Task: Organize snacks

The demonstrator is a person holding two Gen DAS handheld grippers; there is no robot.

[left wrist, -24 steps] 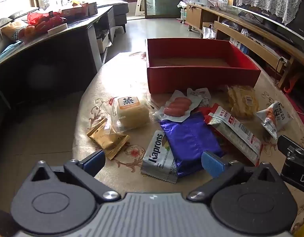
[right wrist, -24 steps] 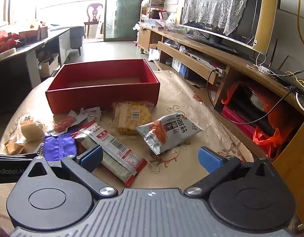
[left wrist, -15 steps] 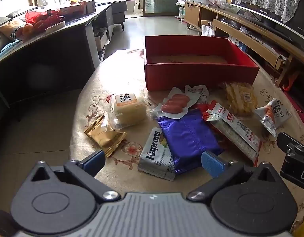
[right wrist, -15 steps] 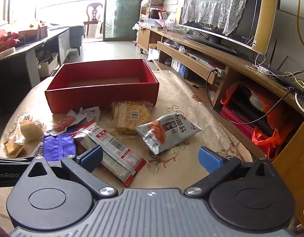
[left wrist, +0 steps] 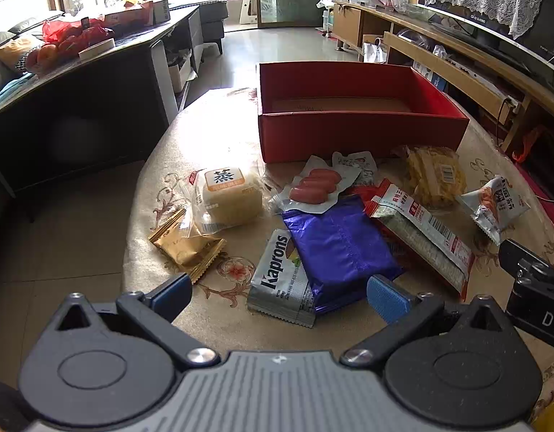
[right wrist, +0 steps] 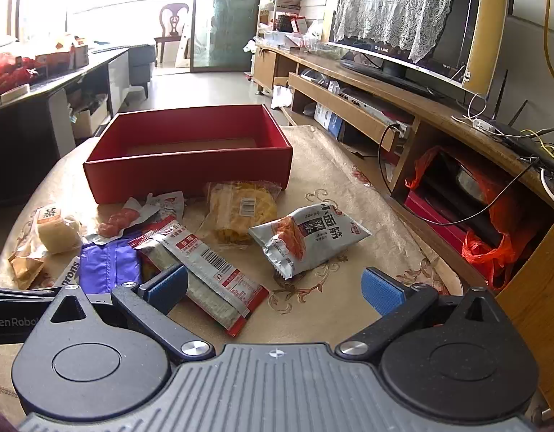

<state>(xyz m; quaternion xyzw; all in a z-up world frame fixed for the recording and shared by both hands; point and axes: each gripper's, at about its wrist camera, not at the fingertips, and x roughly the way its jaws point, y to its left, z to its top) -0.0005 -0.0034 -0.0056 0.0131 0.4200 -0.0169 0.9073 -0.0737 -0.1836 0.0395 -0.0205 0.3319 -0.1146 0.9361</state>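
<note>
1. The silver wafer packet read "Kaprons" in the left wrist view; only "prons" showed in the right wrist view.
2. The cake in clear wrap carried an orange label with one Chinese character. The grey pouch bore black Chinese lettering; the long red-and-white packet bore a barcode.
3. The left tool was released, its blue pads spread, hovering just short of the silver wafer packet and the purple packet that overlapped it. Its side read "GenRobo" in the right wrist view.
4. The right tool was likewise released and held nothing; the long red-and-white packet lay by its left pad.
5. Compared with 0.8 s earlier, the left view had drawn slightly back from the snacks; the right view was almost unchanged. No snack had moved.
6. The red box stood behind the snacks on the tabletop, with only its cardboard floor visible inside.
7. The sausage pack and yellow noodle bag lay just before the box; the gold packet lay beside the cake.
8. A TV under a lace cloth stood at right.
</note>
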